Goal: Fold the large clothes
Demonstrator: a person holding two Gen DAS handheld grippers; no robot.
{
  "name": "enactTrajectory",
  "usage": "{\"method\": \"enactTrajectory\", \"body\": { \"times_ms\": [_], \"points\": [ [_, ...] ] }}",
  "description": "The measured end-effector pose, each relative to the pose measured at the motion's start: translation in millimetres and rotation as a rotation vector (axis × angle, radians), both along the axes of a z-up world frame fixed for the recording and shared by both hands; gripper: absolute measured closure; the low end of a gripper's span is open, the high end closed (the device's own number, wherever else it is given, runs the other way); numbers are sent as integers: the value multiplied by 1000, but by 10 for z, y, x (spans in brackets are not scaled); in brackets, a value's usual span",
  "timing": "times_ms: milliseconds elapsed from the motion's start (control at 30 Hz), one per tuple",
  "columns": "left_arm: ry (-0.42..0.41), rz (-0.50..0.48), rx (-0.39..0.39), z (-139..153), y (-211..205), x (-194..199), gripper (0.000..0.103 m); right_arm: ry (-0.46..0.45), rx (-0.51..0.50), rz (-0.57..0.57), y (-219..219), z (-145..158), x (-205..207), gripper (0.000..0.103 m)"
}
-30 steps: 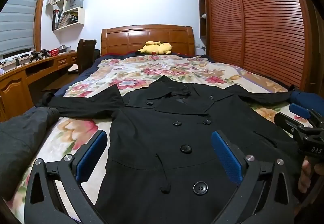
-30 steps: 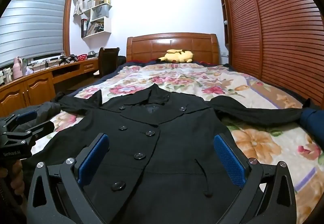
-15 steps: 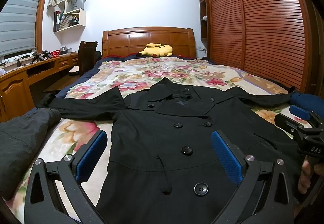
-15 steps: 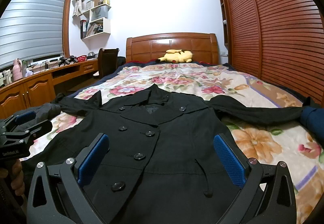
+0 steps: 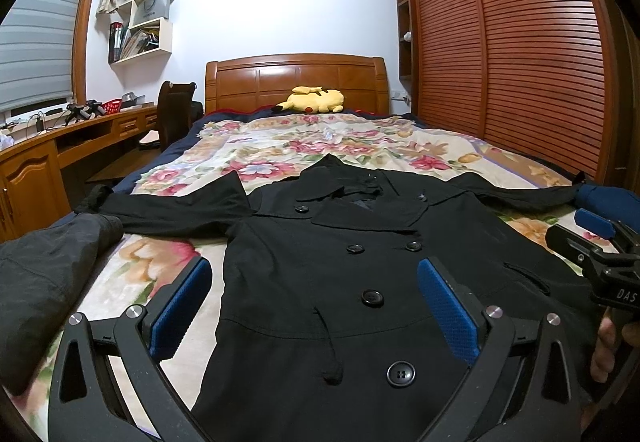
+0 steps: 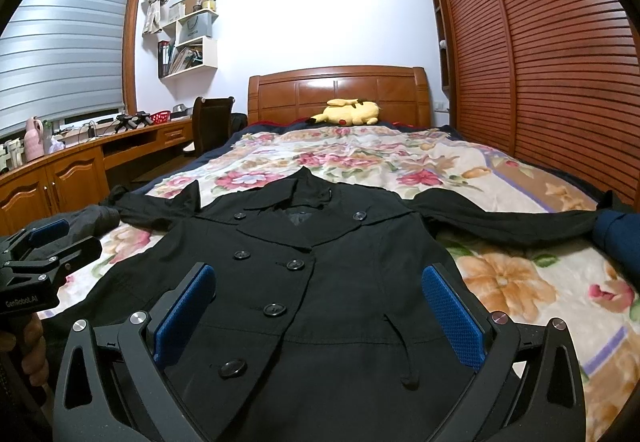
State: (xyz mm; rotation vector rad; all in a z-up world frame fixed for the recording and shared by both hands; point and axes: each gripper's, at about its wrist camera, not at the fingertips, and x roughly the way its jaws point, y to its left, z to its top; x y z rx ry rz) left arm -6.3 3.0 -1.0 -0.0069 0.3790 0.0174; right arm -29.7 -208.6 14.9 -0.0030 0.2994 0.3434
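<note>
Both grippers have tipped slightly upward since a second ago; the left gripper and right gripper hover side by side over the hem, fingers spread wide, holding nothing; the black coat lies flat on the floral bedspread, buttoned front up, collar toward the headboard, sleeves outstretched sideways.

Coat hem below both frames' edges
</note>
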Motion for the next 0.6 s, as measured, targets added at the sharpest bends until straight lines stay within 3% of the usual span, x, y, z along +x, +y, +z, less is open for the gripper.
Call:
{"method": "enactTrajectory", "body": {
  "times_ms": [600],
  "points": [
    [-2,3,3,-9,25,-2,0,1,0,3,-6,-6,2,0]
  ]
}}
